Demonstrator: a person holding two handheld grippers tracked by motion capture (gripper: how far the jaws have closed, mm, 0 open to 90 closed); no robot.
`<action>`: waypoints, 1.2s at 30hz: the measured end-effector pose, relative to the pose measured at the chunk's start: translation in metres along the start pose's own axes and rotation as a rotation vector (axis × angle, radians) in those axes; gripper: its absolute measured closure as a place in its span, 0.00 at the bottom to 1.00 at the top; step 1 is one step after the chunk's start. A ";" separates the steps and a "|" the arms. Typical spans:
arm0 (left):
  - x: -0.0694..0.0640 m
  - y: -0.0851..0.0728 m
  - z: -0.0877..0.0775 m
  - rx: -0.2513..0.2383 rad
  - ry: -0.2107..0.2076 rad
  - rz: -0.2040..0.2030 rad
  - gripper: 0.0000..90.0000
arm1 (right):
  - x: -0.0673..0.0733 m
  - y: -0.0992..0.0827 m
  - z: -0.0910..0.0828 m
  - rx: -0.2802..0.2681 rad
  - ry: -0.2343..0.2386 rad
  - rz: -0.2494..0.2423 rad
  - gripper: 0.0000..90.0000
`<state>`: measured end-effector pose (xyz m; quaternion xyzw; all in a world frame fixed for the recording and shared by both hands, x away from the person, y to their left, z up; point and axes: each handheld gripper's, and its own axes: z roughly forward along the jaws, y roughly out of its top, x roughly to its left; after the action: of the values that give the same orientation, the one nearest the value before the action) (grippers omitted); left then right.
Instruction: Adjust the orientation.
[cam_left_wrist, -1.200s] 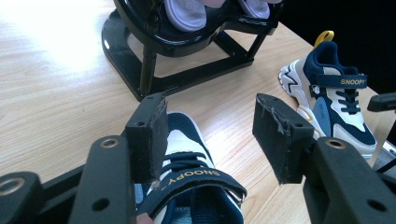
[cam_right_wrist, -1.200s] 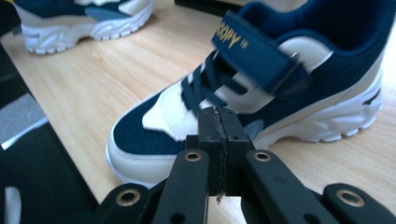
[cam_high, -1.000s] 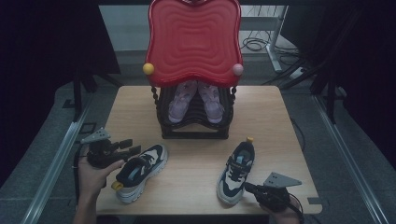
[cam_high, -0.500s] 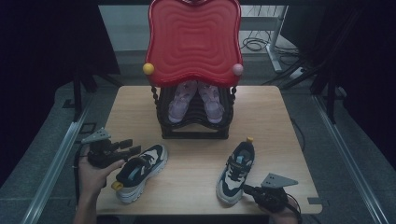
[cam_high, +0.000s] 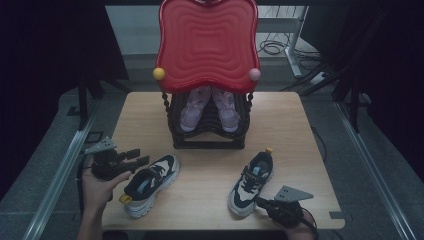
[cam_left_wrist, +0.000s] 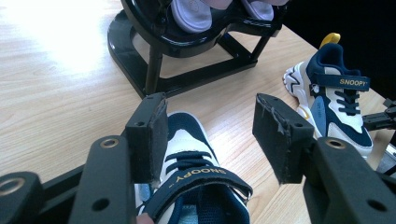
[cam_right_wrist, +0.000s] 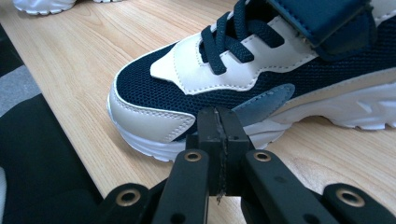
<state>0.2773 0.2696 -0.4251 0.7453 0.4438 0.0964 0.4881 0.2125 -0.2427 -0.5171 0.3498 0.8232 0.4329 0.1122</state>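
Two navy-and-white sneakers lie on the wooden worktop (cam_high: 210, 165), one at each side of the near half, well apart. The left sneaker (cam_high: 148, 183) points its toe toward the black shoe rack (cam_high: 207, 131); in the left gripper view its heel is cut off by the bottom edge and partly covered by the tongs' own jaws. The right sneaker (cam_high: 251, 182) lies with its yellow heel tab toward the rack and its toe toward the person. In the right gripper view only its front half shows, the strap and heel running out of the picture.

A large red wavy panel (cam_high: 207, 45) stands over the rack and hides its upper part in the high view, so of the pale pink pair of shoes (cam_high: 210, 106) inside only the lower halves can be seen. The room around the worktop is dark and hard to read.

The left tongs (cam_high: 140, 156) are held level in the left hand (cam_high: 100, 184), which reaches in from the bottom edge with its forearm cut off. The jaws stand wide apart, straddling the air just above the left sneaker's strap, with nothing between the pads.

The right tongs (cam_right_wrist: 218, 128) sit low at the near edge, aimed at the toe side of the right sneaker. Their jaws are pressed together, empty, the tips just beside the sole; whether they touch it cannot be told. The right hand (cam_high: 295, 222) is mostly cut off.
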 end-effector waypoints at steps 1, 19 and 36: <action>0.000 0.000 -0.001 -0.001 0.003 0.001 0.51 | 0.001 0.001 0.001 -0.002 -0.004 0.000 1.00; -0.005 0.002 -0.008 -0.020 0.000 0.014 0.51 | 0.019 0.021 0.030 -0.006 -0.021 -0.041 1.00; -0.009 0.002 -0.007 -0.017 -0.017 0.031 0.51 | 0.029 0.028 0.050 -0.001 -0.015 -0.077 1.00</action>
<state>0.2690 0.2665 -0.4174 0.7489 0.4269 0.1013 0.4966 0.2290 -0.1811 -0.5214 0.3212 0.8348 0.4263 0.1351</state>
